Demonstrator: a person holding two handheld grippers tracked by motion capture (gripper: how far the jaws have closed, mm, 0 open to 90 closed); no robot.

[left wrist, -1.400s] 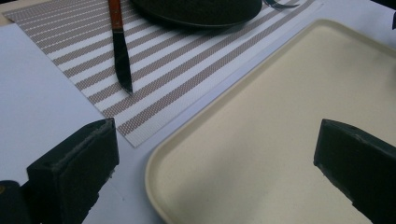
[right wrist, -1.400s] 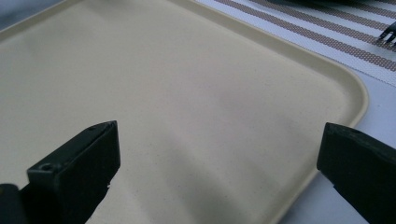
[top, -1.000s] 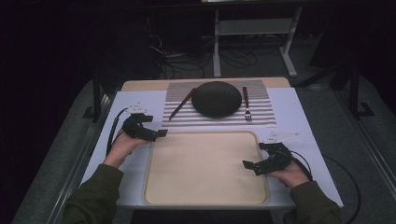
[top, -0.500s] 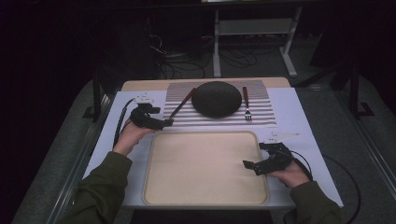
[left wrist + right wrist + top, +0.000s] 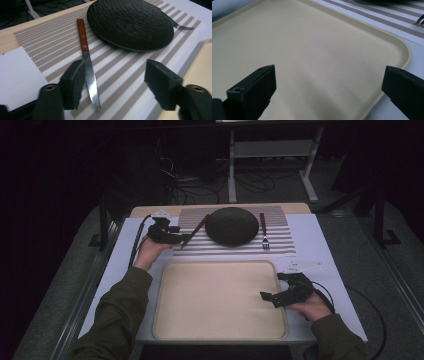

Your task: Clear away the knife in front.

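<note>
Left claw: the left gripper (image 5: 113, 87) hangs low over the mat, jaws spread wide and gripping nothing; its left-hand jaw sits right against the blade, the other well off to the side
Knife: the wooden-handled table knife with a steel blade (image 5: 86, 61) lies flat on the beige striped woven placemat (image 5: 42, 40), just beside the round black textured plate (image 5: 130, 23); blade tip points toward the claw, red-brown handle points away
Right claw: the right gripper (image 5: 329, 87) is parked over the near right corner of the cream plastic tray (image 5: 317, 50), jaws spread, empty
Progress: early going, by my reading; the knife is not yet pinched, the tray carries nothing, and plate, knife and the steel fork (image 5: 264, 240) all sit on the mat; closing on the knife, lifting it and carrying it look to be still ahead
High view offers: the whole layout; left gripper (image 5: 167, 234) at the mat's left edge, right gripper (image 5: 280, 296) well apart at the tray's (image 5: 220, 320) right side; fork on the far side of the plate (image 5: 232, 225) from the knife (image 5: 195, 231)
Left gripper view offers: the jaw against the blade, the rivets in the handle, the mat's weave
Right gripper view offers: the tray's bare surface and rounded rim, with a strip of mat beyond
</note>
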